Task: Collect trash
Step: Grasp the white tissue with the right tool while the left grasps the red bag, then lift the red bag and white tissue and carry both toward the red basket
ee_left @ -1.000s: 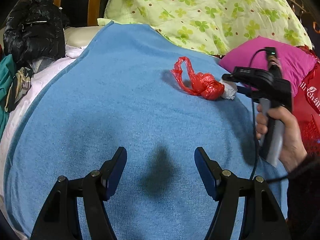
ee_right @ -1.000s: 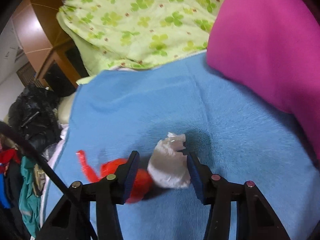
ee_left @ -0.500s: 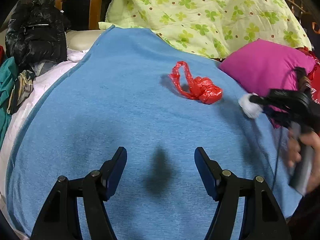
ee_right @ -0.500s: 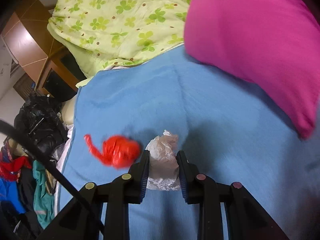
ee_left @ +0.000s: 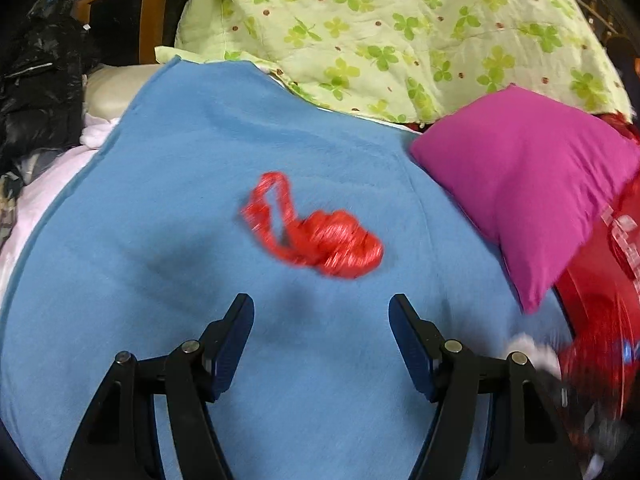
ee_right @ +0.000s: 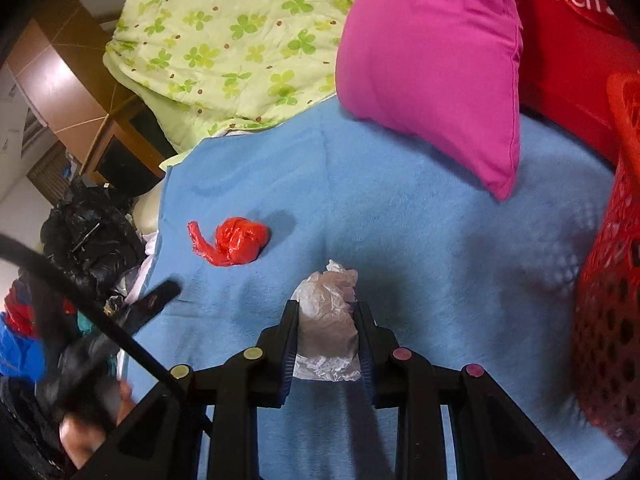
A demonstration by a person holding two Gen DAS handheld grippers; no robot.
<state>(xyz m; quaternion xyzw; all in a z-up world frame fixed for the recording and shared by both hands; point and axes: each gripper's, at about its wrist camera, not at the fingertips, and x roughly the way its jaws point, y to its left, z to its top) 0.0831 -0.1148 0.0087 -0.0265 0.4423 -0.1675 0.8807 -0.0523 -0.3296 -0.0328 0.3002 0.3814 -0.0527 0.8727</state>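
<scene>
A crumpled red plastic bag [ee_left: 320,236] lies on the blue blanket [ee_left: 160,220], just ahead of my left gripper [ee_left: 321,316], whose jaws stand open with nothing between them. The same red bag [ee_right: 234,242] shows at the left in the right wrist view. My right gripper [ee_right: 327,316] is shut on a wad of clear white plastic wrap [ee_right: 326,320], lifted above the blanket. That white wad [ee_left: 532,346] appears blurred at the lower right of the left wrist view. My left gripper's fingertip [ee_right: 160,296] shows blurred at the left of the right wrist view.
A red mesh basket [ee_right: 612,320] stands at the right edge of the blanket, beside a red bag with white lettering [ee_right: 568,40]. A magenta pillow [ee_left: 520,184] and a green clover quilt [ee_left: 380,32] lie behind. Black bags and clothes [ee_right: 88,236] pile up at the left.
My right gripper closed on the white wad, lifted it and carried it right toward the red basket. My left gripper moved forward to the red bag, still open.
</scene>
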